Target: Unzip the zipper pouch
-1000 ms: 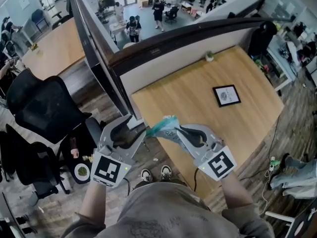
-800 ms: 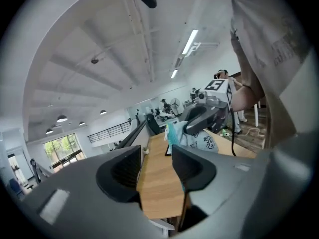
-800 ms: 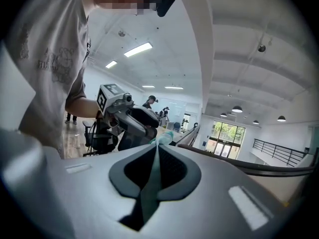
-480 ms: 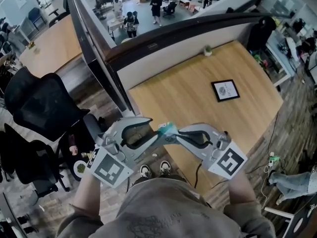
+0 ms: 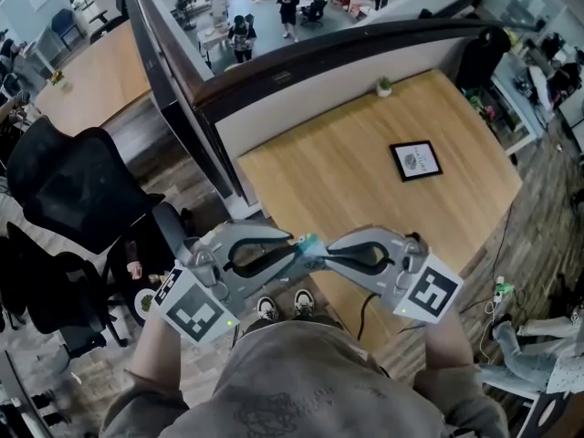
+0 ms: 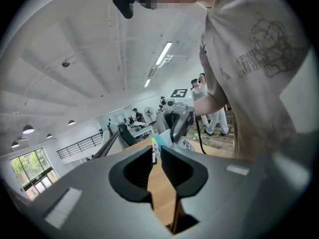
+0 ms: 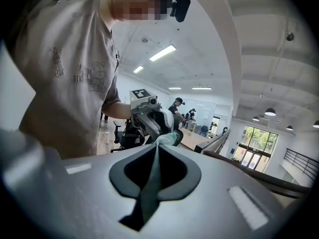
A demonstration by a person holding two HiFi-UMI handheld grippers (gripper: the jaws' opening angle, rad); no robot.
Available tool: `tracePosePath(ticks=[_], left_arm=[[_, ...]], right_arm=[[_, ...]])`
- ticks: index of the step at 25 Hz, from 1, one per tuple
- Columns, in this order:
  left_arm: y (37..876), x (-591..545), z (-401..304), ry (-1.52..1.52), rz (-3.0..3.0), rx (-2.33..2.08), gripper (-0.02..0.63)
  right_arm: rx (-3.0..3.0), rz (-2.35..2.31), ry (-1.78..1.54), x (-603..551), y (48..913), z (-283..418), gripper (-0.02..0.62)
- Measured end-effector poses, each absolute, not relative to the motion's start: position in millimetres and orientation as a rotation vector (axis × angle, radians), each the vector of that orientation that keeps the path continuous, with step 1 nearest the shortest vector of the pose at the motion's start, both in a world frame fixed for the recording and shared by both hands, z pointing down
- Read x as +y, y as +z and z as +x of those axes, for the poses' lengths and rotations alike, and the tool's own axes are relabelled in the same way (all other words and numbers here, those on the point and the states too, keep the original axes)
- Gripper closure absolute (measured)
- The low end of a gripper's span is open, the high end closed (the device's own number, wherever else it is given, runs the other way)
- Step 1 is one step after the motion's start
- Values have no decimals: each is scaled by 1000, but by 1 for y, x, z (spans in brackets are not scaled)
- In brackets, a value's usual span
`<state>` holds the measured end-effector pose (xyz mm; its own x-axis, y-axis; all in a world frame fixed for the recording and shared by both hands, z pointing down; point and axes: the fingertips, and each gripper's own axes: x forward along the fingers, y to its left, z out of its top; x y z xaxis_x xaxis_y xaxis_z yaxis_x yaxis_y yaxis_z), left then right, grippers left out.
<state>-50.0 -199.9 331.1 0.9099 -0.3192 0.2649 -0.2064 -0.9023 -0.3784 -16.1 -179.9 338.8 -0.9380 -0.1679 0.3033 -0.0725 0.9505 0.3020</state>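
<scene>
The teal zipper pouch (image 5: 308, 242) hangs in the air in front of the person's chest, between the two grippers. My right gripper (image 5: 321, 249) is shut on its fabric, which runs as a teal strip between the jaws (image 7: 158, 146) up to the bunched pouch (image 7: 169, 137). My left gripper (image 5: 294, 250) meets the pouch from the left. Its jaws (image 6: 155, 151) are closing, with a narrow gap left. A small pale tab of the pouch (image 6: 153, 148) lies against one pad, with wood showing beside it. Most of the pouch is hidden by the gripper tips.
Below and beyond lies a wooden desk (image 5: 365, 172) with a framed card (image 5: 416, 161) and a small pot (image 5: 384, 87) at its far edge. A dark partition (image 5: 301, 62) runs behind it. A black office chair (image 5: 73, 190) stands at the left. Several people stand far off.
The left gripper has come in from the left to the pouch and its jaws have narrowed from wide. The pouch now shows smaller, bunched between the two tips. The right gripper keeps its hold.
</scene>
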Motion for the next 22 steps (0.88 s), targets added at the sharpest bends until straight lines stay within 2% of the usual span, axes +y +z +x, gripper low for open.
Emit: tracePosePath(ticks=[3,8,13,22], left_arm=[[333,-198,-50,-462,-2730,378,589],[329,-200,-52,-447,-2731,428,598],[322,-202,-54,-430,-2680,494,602],[314,-191,-59,-391,-2626,481,603]], right_arm=[[-2776,165,-406,-179,339,-17,580],[-2789,171,-380,-178,338,-17,580],[-2856,303,-107,-188,342,-12,577],[-2924,251,31,-180,337,-26,560]])
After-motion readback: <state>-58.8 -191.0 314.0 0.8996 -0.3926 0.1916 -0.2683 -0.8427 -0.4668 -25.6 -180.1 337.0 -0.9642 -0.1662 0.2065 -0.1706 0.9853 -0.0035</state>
